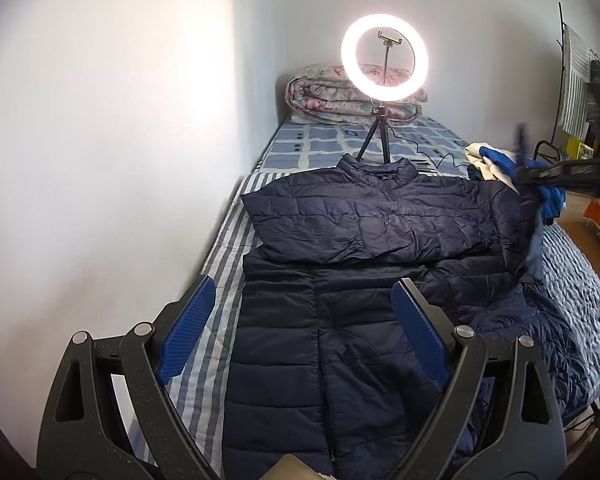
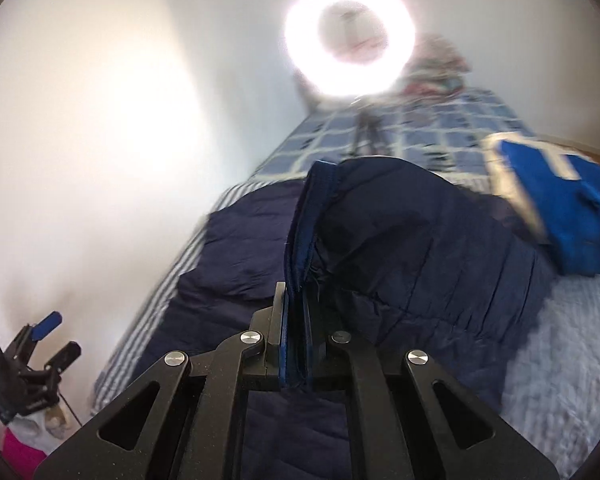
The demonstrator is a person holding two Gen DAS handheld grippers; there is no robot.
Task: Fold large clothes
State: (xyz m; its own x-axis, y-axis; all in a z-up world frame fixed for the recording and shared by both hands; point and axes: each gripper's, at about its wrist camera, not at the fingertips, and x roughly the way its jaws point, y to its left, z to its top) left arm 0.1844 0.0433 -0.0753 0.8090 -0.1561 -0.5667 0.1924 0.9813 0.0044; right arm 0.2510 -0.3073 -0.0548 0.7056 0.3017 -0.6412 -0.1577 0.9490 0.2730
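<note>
A navy puffer jacket (image 1: 340,220) lies front-up on the striped bed cover (image 1: 216,248), collar toward the far end. One sleeve is folded across its chest. My left gripper (image 1: 304,284) hovers open over the jacket's lower half with nothing between its blue pads (image 1: 188,328). At the right edge of the left wrist view, my right gripper (image 1: 521,168) is blurred and holds the other sleeve (image 1: 534,240) lifted off the bed. In the right wrist view, the right gripper (image 2: 296,308) is shut on that sleeve's hemmed edge (image 2: 304,220), and the left gripper (image 2: 58,338) shows at lower left.
A lit ring light (image 1: 378,58) on a small tripod stands on the bed behind the collar, its cable trailing right. A rolled floral quilt (image 1: 328,96) lies at the head. A pile of blue and cream clothes (image 2: 560,216) sits at right. A white wall runs along the left side.
</note>
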